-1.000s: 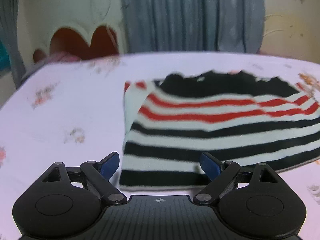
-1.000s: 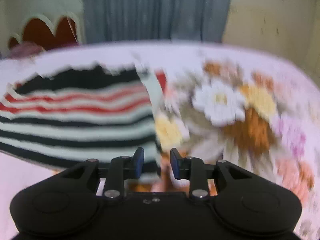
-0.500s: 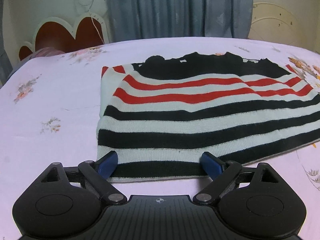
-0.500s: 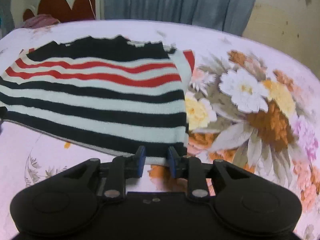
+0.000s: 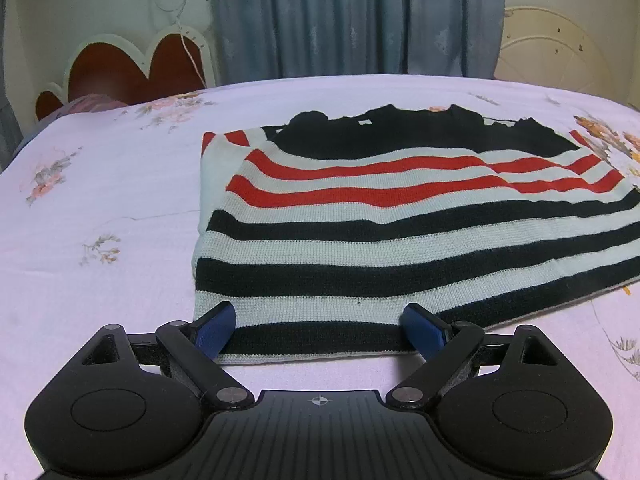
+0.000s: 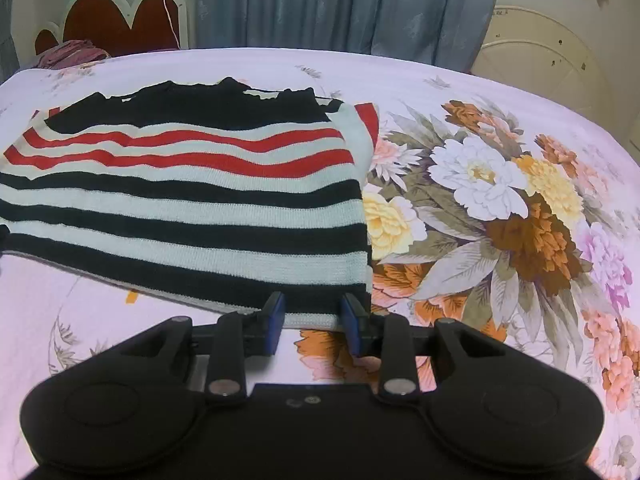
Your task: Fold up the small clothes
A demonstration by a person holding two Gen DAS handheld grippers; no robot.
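Left wrist view
Left gripper [image 5: 318,330]: jaws spread wide, 2 blue pads apart, holding nothing; it sat at the near hem of the sweater.
Pads [image 5: 214,328]: smooth blue blocks on black linkage arms; whether they touched the knit could not be told.
Sweater [image 5: 400,232]: lay flat on the bed, toward its right side, near hem facing the gripper, neckline toward the far edge.
Sweater material: ribbed knit, pale mint ground, black bands low down, 2 red bands higher, solid black yoke with a scalloped edge.
Sweater shape: roughly rectangular, left sleeve tucked under along the left edge.
Bed sheet [image 5: 100,200]: smooth lilac cloth with small sparse flower sprigs, 1 faint crease.
Headboard [image 5: 132,68]: at the far left corner, dark red panels with a white scalloped border.
Curtain [image 5: 352,20]: grey-blue, hanging in vertical folds past the far edge.

Right wrist view
Right gripper [image 6: 312,322]: jaws parted by a narrow gap, gripping nothing, at the sweater's near right corner.
Sweater [image 6: 192,196]: on the left half of the bed, its right edge running straight toward the far edge.
Bed sheet [image 6: 500,208]: here printed with 1 large bouquet in white, yellow, brown and pink, just beside the sweater's right edge.
Pink cloth [image 6: 72,54]: a crumpled bundle at the far left corner, below the headboard [image 6: 120,16].
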